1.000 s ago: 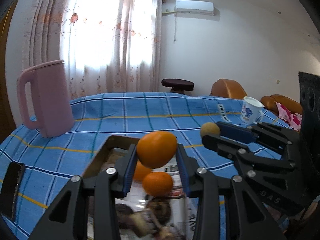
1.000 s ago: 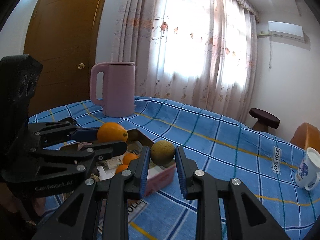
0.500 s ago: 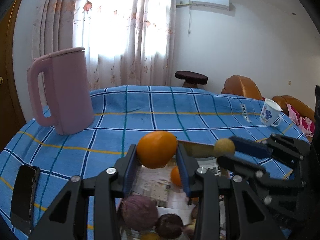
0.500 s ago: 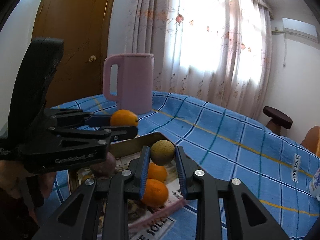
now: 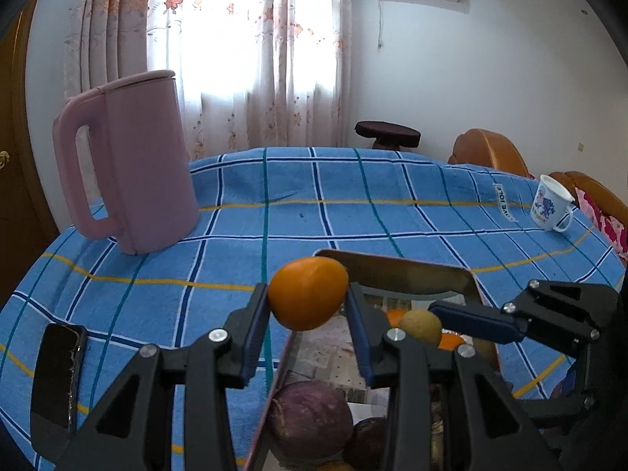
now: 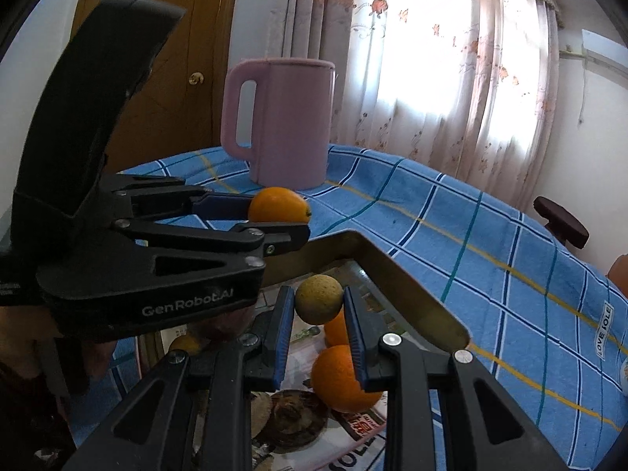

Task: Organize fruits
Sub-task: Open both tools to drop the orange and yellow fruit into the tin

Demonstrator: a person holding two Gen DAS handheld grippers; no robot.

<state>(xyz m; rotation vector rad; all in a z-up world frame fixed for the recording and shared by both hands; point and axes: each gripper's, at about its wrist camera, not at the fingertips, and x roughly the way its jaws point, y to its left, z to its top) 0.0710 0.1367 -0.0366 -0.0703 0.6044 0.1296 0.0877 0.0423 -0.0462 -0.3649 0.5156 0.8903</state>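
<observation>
"GenRobot.AI": white lettering on side of left gripper (image 6: 271, 219), left of frame | "LOVE JOLE": white label (image 6: 603, 328) on blue checked tablecloth (image 6: 490, 235), right edge | printed paper in tray: unreadable

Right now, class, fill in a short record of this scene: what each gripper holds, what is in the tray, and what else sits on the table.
left gripper: shut on the orange, held above the tray's near edge
right gripper: shut on the small yellow-green fruit, held over the tray
tray: metal, paper-lined; holds oranges and a purple fruit
table: blue checked cloth
kettle: pink, upright, far left
mug: white, far right
phone: dark, flat, near left
</observation>
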